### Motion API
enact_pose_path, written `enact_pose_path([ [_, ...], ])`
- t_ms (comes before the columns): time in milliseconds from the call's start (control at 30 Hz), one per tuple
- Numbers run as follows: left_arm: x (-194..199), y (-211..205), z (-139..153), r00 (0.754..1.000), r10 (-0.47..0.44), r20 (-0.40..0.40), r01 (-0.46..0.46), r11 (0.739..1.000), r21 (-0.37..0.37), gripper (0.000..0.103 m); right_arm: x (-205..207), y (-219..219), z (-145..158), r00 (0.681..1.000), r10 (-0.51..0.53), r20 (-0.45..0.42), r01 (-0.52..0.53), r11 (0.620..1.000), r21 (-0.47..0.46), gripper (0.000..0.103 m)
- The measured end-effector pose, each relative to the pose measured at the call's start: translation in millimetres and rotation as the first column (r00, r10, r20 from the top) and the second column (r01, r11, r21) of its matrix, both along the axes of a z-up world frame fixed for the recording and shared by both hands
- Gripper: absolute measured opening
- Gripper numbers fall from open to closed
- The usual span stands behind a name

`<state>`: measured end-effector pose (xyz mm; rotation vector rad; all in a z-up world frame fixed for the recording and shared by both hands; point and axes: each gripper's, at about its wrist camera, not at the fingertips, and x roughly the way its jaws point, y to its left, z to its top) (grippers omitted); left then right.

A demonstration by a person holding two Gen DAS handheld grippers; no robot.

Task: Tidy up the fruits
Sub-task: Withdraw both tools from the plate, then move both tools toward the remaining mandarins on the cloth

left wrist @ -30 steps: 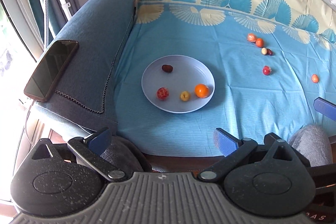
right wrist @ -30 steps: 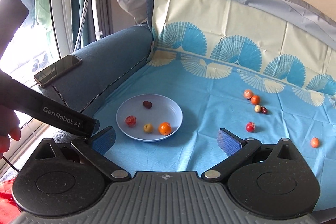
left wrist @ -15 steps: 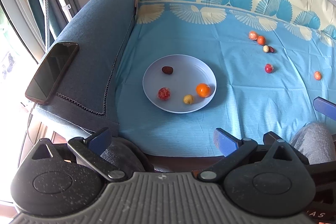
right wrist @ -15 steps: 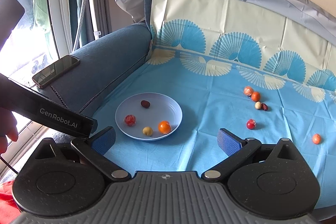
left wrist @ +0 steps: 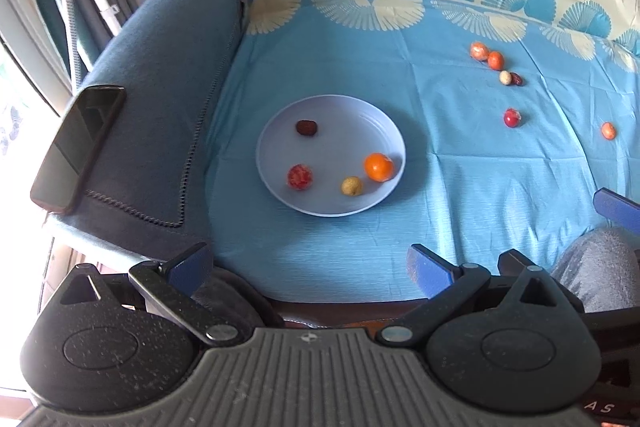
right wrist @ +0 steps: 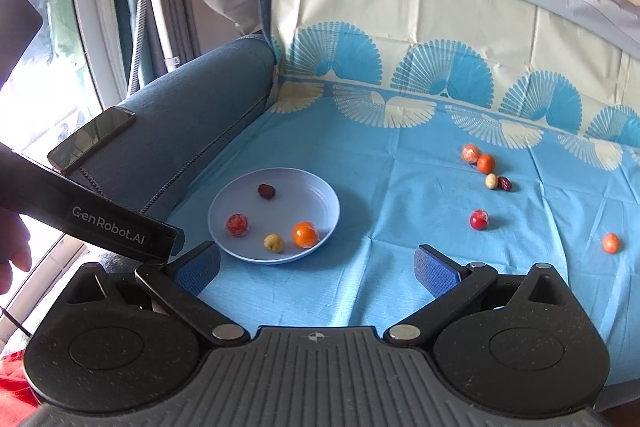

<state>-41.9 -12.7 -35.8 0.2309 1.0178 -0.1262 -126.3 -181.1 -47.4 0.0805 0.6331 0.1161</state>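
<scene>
A pale blue plate sits on the blue cloth and holds an orange fruit, a yellow one, a red one and a dark one. Several loose fruits lie to the right: a cluster, a red fruit and an orange one. My left gripper is open and empty near the sofa's front edge. My right gripper is open and empty, just short of the plate.
A phone lies on the blue sofa armrest at the left. The left gripper's body crosses the right wrist view's left side. The patterned sofa back rises behind the fruits. A grey knee shows at lower right.
Both grippers have drifted slightly; the scene sits a little differently in view. The fruits and the plate have not moved. Both grippers stay open.
</scene>
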Motion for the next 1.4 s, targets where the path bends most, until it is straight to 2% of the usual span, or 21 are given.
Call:
enact_pose_path([
  [200,30.6,-31.4,-3.0,0.999,-0.034,-0.030,0.034,0.999,0.001,0.103,12.4,-30.8,-7.8,0.997,-0.073,-0.003,0.073,0.997,0.035,0.102],
  [400,76.9,-88.4,-6.2,0.997,-0.076,-0.024,0.076,0.997,-0.002,0.103,32.6,-97.9,-27.1,0.966,-0.257,-0.010,0.257,0.965,0.048,0.102],
  [500,105.6,-128.6,-10.9,0.994,-0.112,0.001,0.112,0.994,-0.013,0.103,45.6,-141.8,-41.5,0.927,-0.376,-0.016,0.376,0.926,0.046,0.102],
  [567,129.3,-158.2,-17.9,0.990,-0.141,-0.001,0.141,0.990,-0.026,0.103,54.8,-173.9,-53.6,0.889,-0.458,-0.017,0.458,0.888,0.039,0.102],
  [700,183.4,-217.9,-33.8,0.991,-0.132,-0.013,0.131,0.989,-0.073,0.103,74.3,-239.9,-81.6,0.802,-0.596,-0.037,0.597,0.800,0.058,0.102],
  [767,209.8,-246.1,-42.2,0.993,-0.116,-0.033,0.112,0.990,-0.091,0.103,85.0,-270.2,-97.6,0.759,-0.649,-0.058,0.651,0.756,0.068,0.102],
  [867,247.3,-287.7,-60.3,0.993,-0.118,-0.022,0.114,0.986,-0.118,0.103,104.5,-311.8,-126.0,0.703,-0.705,-0.094,0.711,0.699,0.076,0.102],
  [1000,294.2,-335.5,-100.6,0.993,-0.120,-0.022,0.117,0.989,-0.095,0.103,131.6,-353.7,-160.1,0.637,-0.758,-0.136,0.770,0.634,0.072,0.102],
  [1100,318.1,-364.3,-128.3,0.988,-0.153,0.000,0.153,0.987,-0.042,0.103,156.2,-376.8,-179.4,0.610,-0.778,-0.150,0.791,0.610,0.052,0.102],
  [1200,339.3,-384.7,-150.8,0.984,-0.174,-0.032,0.174,0.985,-0.009,0.103,178.8,-392.0,-197.8,0.604,-0.784,-0.144,0.793,0.610,0.003,0.102],
  [1267,351.8,-391.2,-162.7,0.984,-0.161,-0.071,0.160,0.987,-0.013,0.103,191.7,-399.5,-216.5,0.591,-0.783,-0.193,0.793,0.608,-0.038,0.102],
  [1367,365.9,-390.7,-174.0,0.987,-0.108,-0.116,0.101,0.993,-0.065,0.103,195.2,-388.9,-223.5,0.601,-0.789,-0.127,0.786,0.612,-0.085,0.102],
  [1400,369.6,-389.4,-176.3,0.987,-0.086,-0.135,0.075,0.994,-0.085,0.102,192.8,-388.8,-224.2,0.600,-0.791,-0.120,0.790,0.609,-0.070,0.102],
])
